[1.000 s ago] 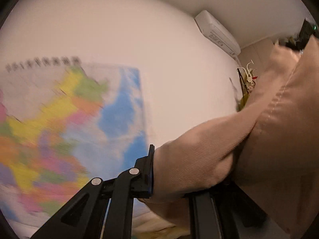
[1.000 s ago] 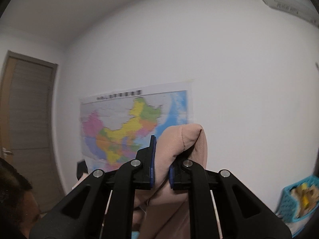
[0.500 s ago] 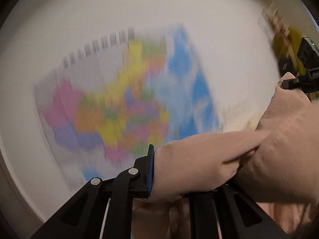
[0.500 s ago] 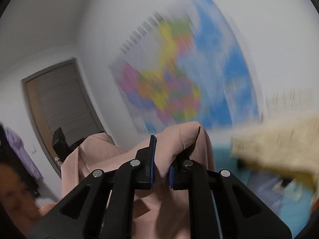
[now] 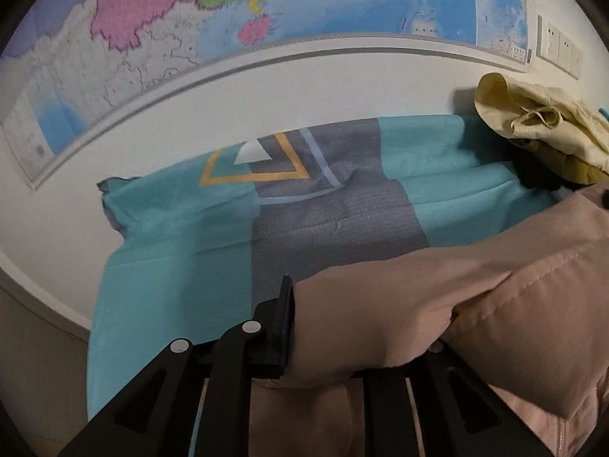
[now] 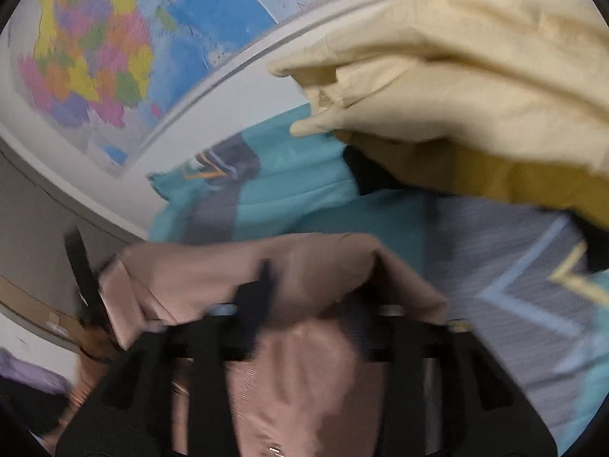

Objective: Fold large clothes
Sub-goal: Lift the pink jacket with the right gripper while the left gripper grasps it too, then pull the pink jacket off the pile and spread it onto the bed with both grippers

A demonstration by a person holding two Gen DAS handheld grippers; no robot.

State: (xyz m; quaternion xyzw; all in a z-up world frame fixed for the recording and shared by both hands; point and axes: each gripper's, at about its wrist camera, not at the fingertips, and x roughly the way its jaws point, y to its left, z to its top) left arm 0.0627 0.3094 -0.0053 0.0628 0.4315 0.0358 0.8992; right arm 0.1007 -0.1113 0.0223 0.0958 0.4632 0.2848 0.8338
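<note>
A large pink garment (image 5: pixel 495 304) lies across the lower right of the left wrist view, over a bed with a teal and grey sheet (image 5: pixel 171 247). My left gripper (image 5: pixel 342 323) pinches a thick fold of it. Its jaws are starting to open, and its right finger is hidden under the cloth. In the blurred right wrist view the pink garment (image 6: pixel 297 381) drapes over and between the fingers of my right gripper (image 6: pixel 312 297). Those jaws stand wide apart and are opening, and the pads no longer press the cloth.
A heap of cream and mustard clothes (image 5: pixel 544 133) sits at the bed's far right, close above my right gripper as the cream heap (image 6: pixel 456 76). A coloured wall map (image 5: pixel 266 7) hangs behind the bed, with wall sockets (image 5: pixel 557 47) beside it. The sheet (image 6: pixel 285 198) meets the wall.
Both views swung from the wall and map down onto the bed, and the pink garment came down with them. The right jaws went from pinching the cloth to wide apart.
</note>
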